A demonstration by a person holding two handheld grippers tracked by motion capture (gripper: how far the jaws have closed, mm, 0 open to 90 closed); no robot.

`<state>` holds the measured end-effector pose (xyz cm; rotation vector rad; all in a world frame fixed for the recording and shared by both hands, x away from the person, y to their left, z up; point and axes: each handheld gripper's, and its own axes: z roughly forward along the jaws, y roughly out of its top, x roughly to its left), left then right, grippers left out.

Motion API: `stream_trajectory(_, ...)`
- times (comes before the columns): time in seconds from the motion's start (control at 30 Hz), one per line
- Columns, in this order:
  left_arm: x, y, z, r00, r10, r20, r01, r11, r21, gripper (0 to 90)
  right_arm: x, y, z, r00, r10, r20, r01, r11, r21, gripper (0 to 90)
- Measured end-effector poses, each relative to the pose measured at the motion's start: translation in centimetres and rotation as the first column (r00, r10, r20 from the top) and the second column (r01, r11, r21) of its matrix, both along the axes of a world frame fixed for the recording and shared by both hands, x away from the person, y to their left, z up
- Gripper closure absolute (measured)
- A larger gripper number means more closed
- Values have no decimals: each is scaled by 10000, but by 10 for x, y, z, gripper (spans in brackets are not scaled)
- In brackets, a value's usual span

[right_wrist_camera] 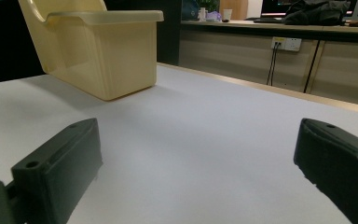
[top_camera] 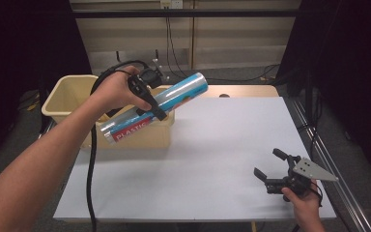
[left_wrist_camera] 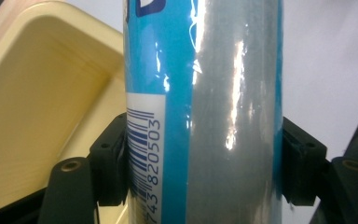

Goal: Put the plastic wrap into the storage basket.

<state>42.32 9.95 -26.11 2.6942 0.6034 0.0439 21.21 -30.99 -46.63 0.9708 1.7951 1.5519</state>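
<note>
Clamping a blue roll of plastic wrap (top_camera: 157, 105) across its middle, the left gripper (top_camera: 150, 104) holds it tilted above the cream bin (top_camera: 65, 89); the right gripper (top_camera: 270, 169), well apart, rests with jaws spread on the white table (top_camera: 212, 159).

The right hand-held gripper (right_wrist_camera: 198, 175) looks low across the pale tabletop (right_wrist_camera: 200, 140), its two black jaws standing wide apart with nothing between them. A cream plastic bin (right_wrist_camera: 105, 51) stands on the tabletop at upper left. Beyond the far edge runs a wooden counter (right_wrist_camera: 279, 60) with a wall socket (right_wrist_camera: 286, 44) and hanging cables.
</note>
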Motion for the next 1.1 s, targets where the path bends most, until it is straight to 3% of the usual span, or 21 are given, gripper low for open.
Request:
stream_trajectory(0.1,6,2,-2,9999,71,94,-71,10000,-24,323,0,0,1,10000,-40,29,40,10000,23,2)
stream_trajectory(0.2,9,1,-4,9994,-248,237,244,9996,149,322,-1,0,1,10000,-13,96,13,10000,-60,2)
stream_trajectory(0.33,13,1,-7,9991,-277,331,268,9992,281,322,-2,-1,2,9999,1,103,0,10000,-60,1)
stream_trajectory(0.83,29,5,-10,9894,-881,1154,804,9943,693,322,-2,-2,2,9999,-12,102,13,9999,-102,2)
stream_trajectory(0.87,31,5,-10,9903,-944,1019,870,9934,752,322,-2,-1,2,10000,-16,92,17,10000,-76,2)
stream_trajectory(0.97,33,5,-10,9865,-1151,1164,1033,9894,1024,322,-3,-2,2,9999,-43,113,44,10000,-83,2)
stream_trajectory(1.07,33,5,-14,9813,-1325,1397,1187,9876,1031,322,-3,-2,2,9999,-30,138,31,10000,-63,2)
stream_trajectory(1.1,35,5,-14,9754,-1615,1499,1427,9814,1284,322,-3,-2,2,9999,-37,132,38,10000,-68,2)
